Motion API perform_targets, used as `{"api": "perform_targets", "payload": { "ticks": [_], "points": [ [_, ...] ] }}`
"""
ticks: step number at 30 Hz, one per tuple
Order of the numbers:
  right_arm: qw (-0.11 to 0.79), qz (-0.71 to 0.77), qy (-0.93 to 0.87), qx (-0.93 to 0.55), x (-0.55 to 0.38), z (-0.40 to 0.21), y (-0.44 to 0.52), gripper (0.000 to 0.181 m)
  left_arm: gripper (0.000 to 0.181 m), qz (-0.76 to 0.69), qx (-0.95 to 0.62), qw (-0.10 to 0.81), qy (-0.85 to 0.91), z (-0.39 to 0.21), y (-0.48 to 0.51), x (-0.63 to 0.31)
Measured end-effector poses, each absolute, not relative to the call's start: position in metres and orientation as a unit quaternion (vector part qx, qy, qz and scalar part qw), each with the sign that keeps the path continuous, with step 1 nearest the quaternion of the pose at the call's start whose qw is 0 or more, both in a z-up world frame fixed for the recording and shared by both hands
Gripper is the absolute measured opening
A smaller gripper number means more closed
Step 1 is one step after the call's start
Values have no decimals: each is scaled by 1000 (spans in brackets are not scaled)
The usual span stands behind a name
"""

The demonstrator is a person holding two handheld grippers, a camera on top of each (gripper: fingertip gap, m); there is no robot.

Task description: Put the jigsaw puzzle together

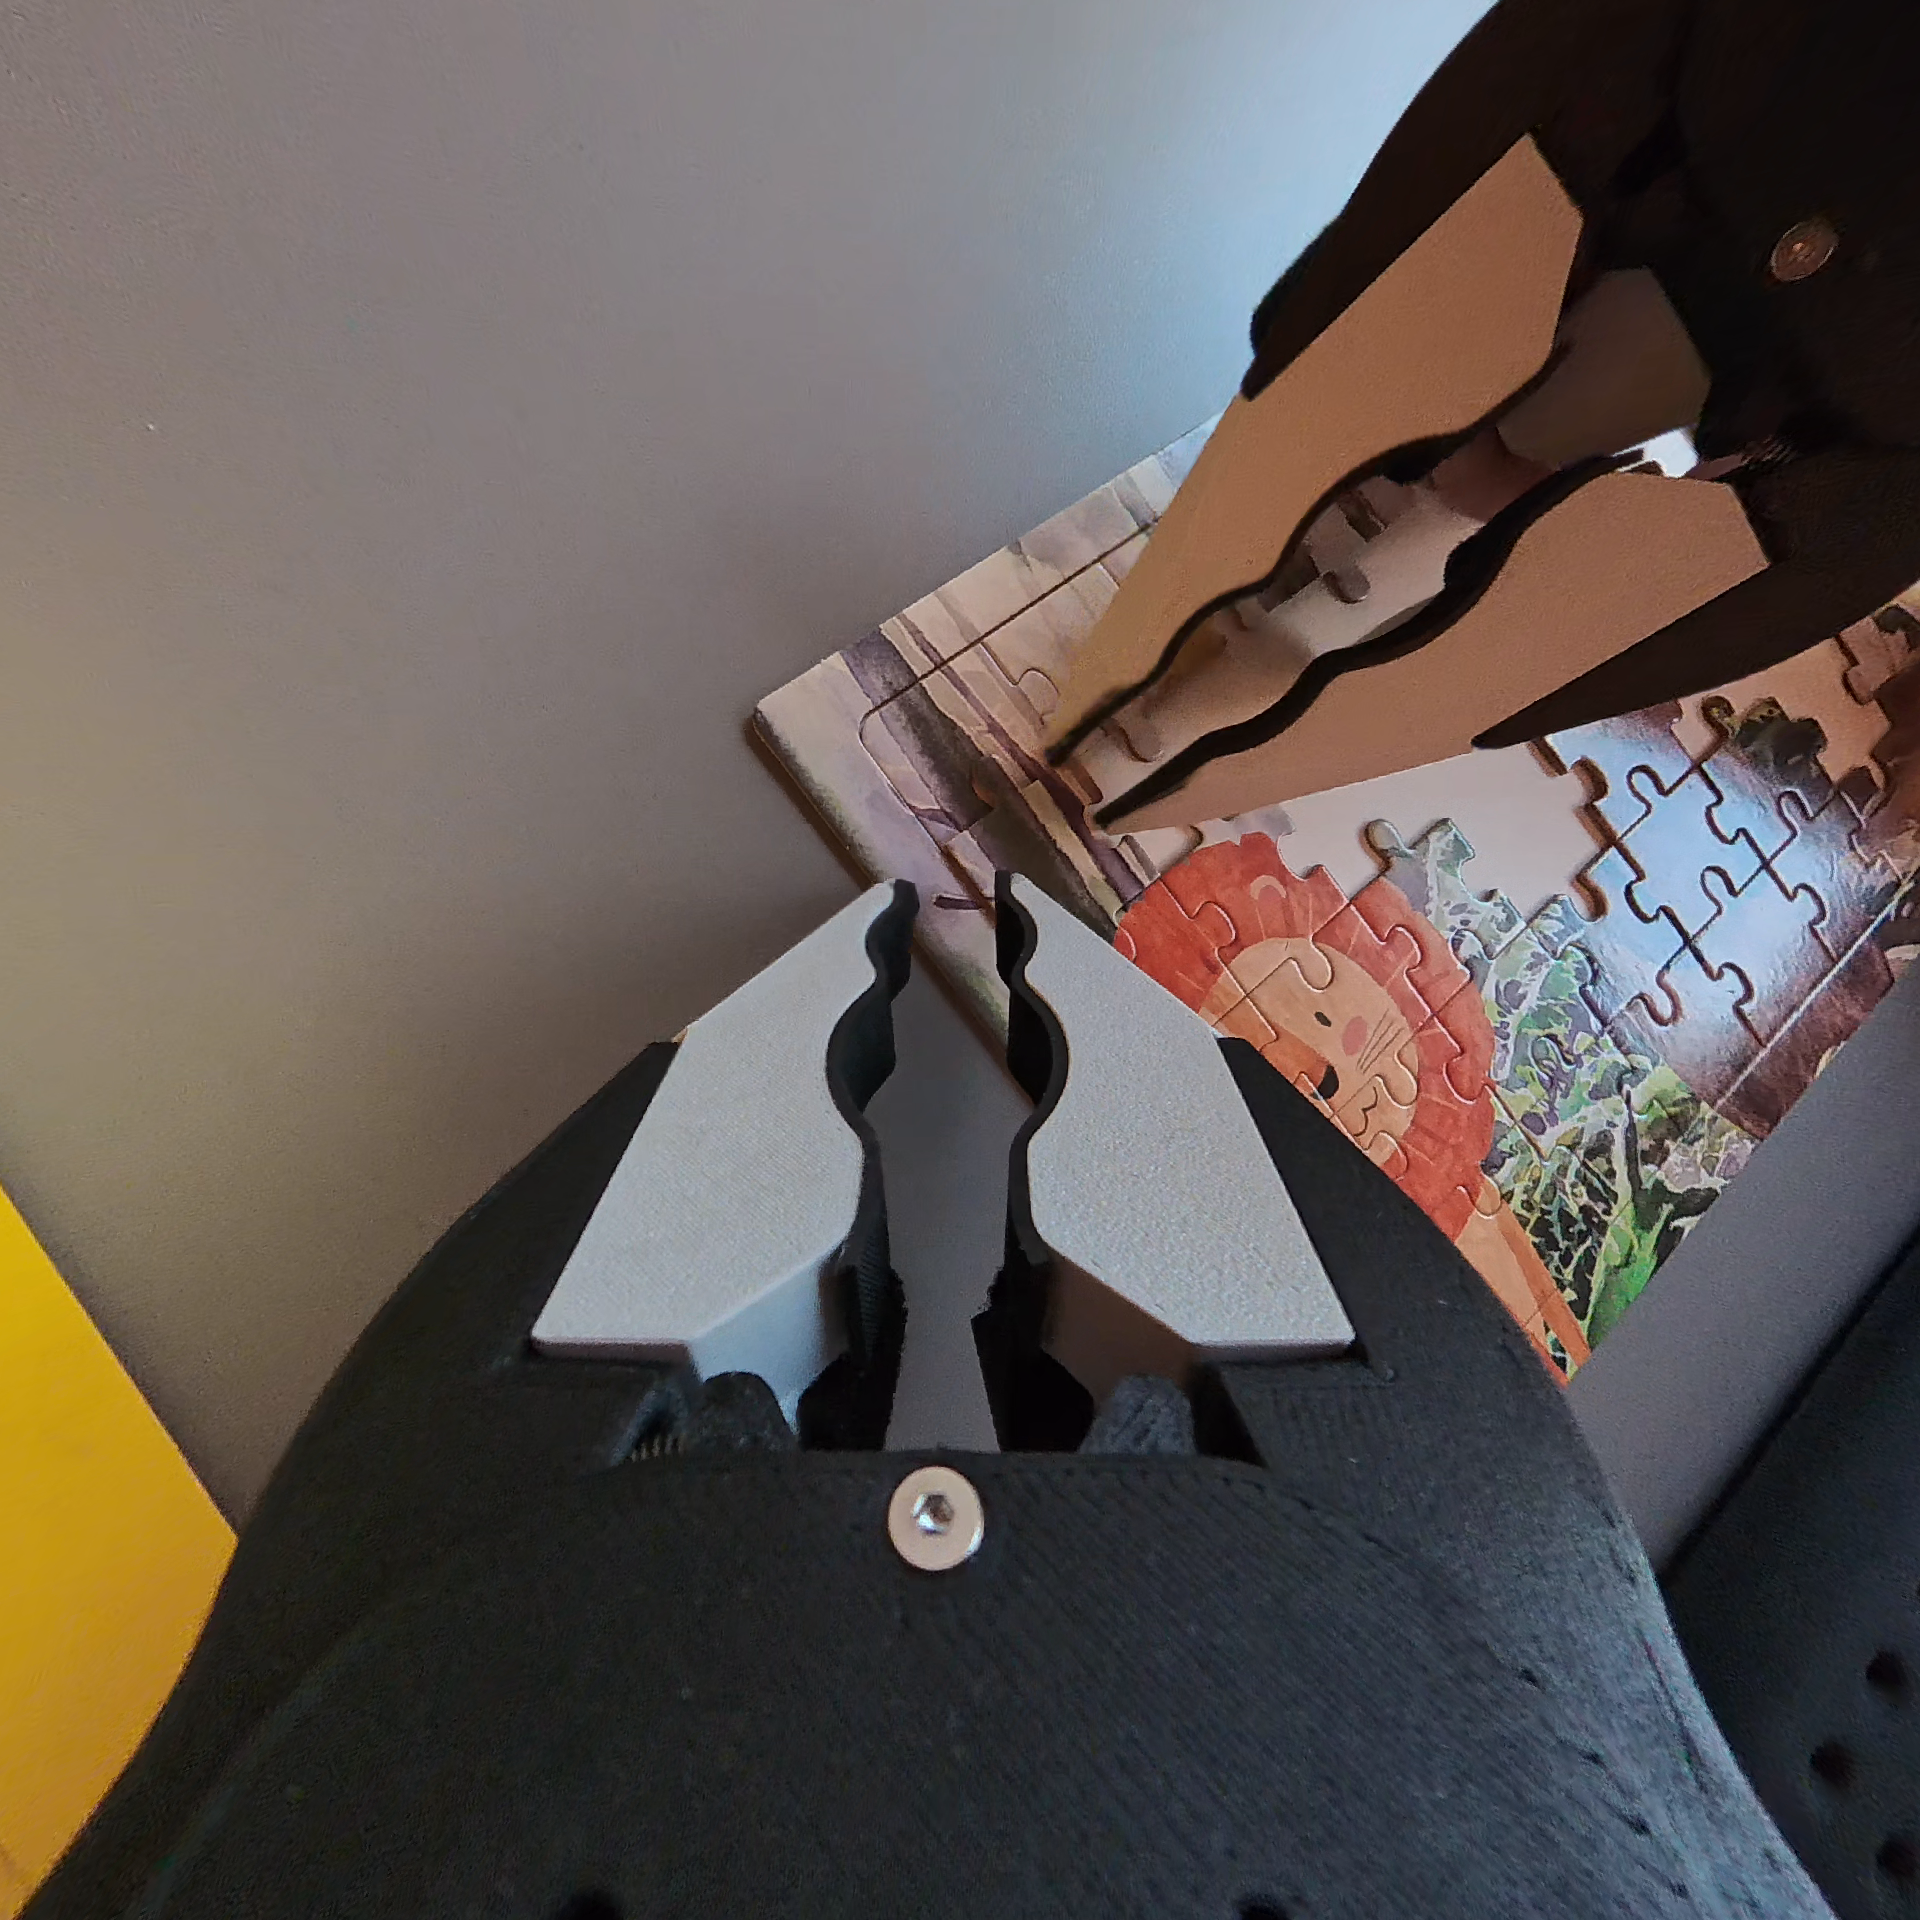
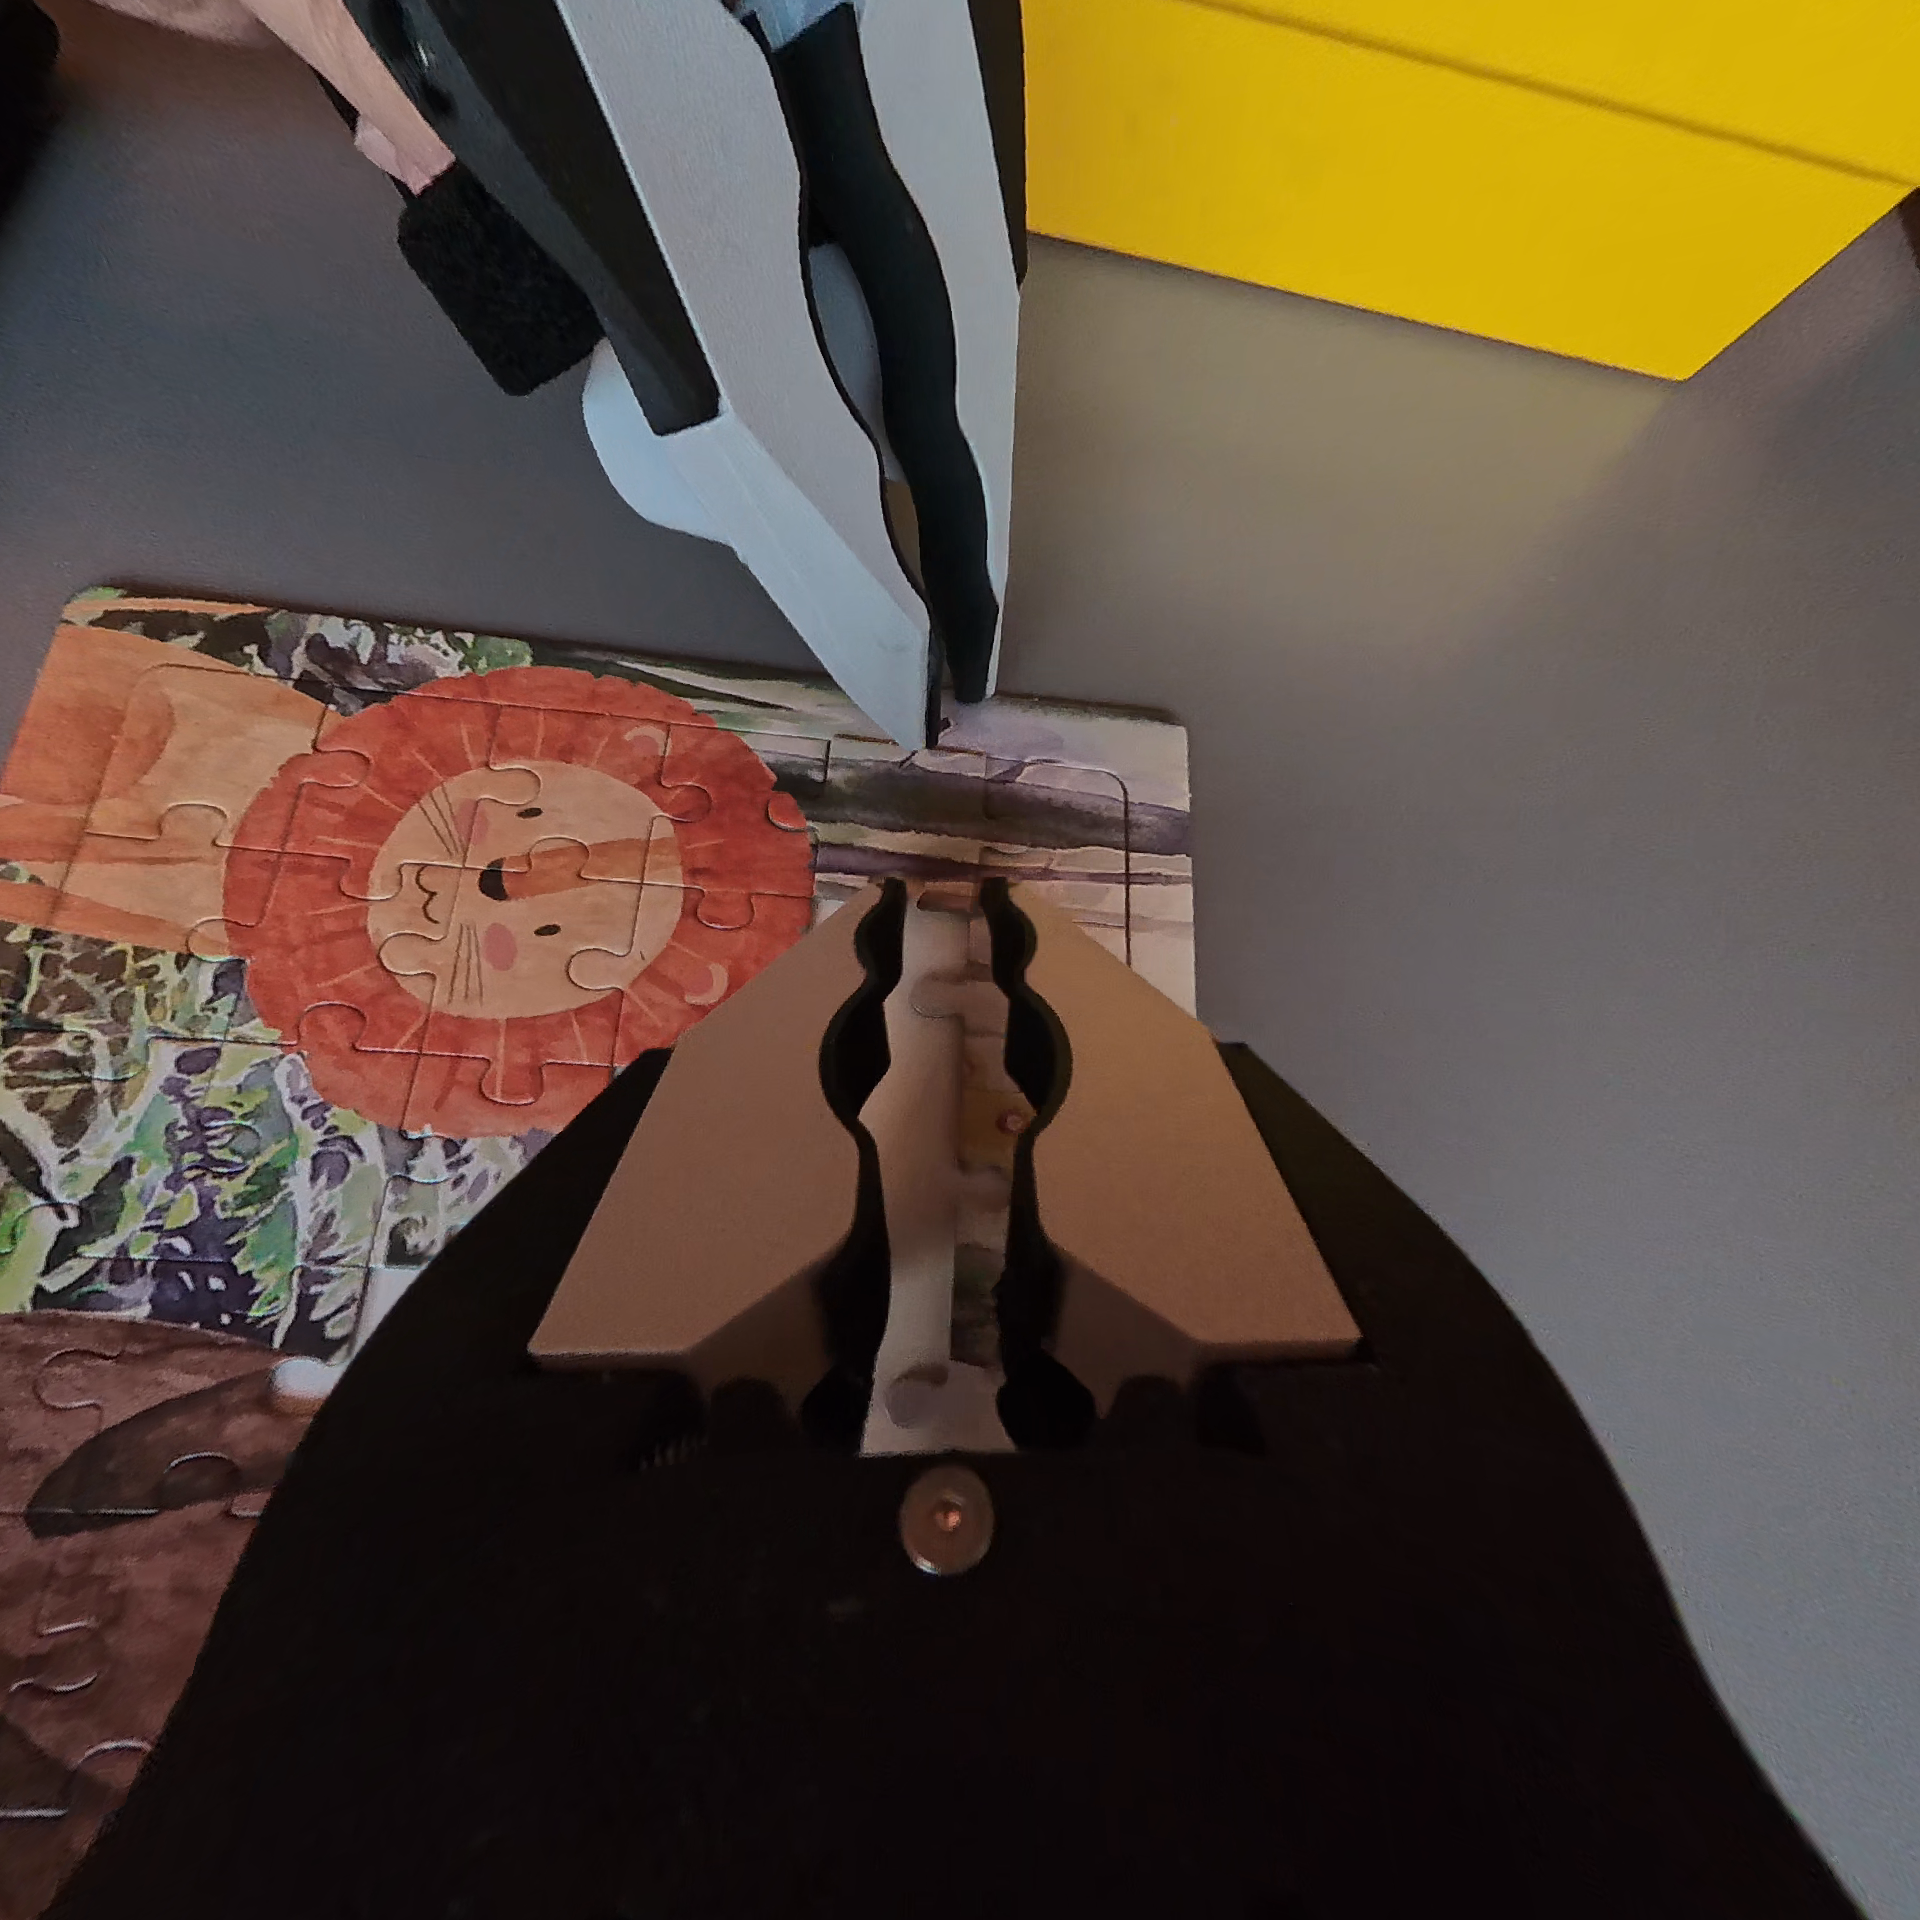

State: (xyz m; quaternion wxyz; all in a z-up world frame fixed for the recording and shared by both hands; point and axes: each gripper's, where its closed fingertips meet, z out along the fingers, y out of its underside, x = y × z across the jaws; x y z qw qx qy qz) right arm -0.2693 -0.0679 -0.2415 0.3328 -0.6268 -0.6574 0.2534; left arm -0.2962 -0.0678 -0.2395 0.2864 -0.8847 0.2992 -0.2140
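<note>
The jigsaw puzzle lies in its flat tray on a grey table; the lion and the foliage are assembled. A bare pale patch of tray shows beside the lion. My left gripper has a narrow gap between its fingers and nothing in it. Its tips sit at the tray's edge near a corner, also seen in the right wrist view. My right gripper is over the same corner of the tray, slightly open, with only puzzle showing through the gap. Its tips are down close to the pieces.
A yellow box stands on the table beyond the tray; its edge also shows in the left wrist view. A dark perforated object is at the lower right. A hand holds the left gripper. The tips of both grippers are at nearly the same place. The jigsaw puzzle sits 7 centimeters or so from the ends of my right fingers. Look for it in the right wrist view too. The right tips stand about 7 centimeters off the lion. It turns up in the left wrist view as well.
</note>
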Motion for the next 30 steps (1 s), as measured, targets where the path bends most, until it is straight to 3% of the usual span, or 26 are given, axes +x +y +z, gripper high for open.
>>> {"api": "perform_targets", "payload": {
  "ticks": [6, 13, 18, 30],
  "points": [
    [345, 242, -662, -620, -271, -240, -67, 9, 16, -220, -886, 291, 287, -238, -65, -297],
    [494, 208, -646, -543, -274, -193, -56, 9, 32, -391, -835, 339, 187, -187, -61, -289],
    [541, 204, -628, -520, -277, -168, -58, 8, 4, -546, -761, 314, 153, -154, -72, -281],
    [543, 186, -629, -524, -280, -173, -57, 3, 11, -521, -784, 305, 144, -166, -70, -282]
  ]
}}
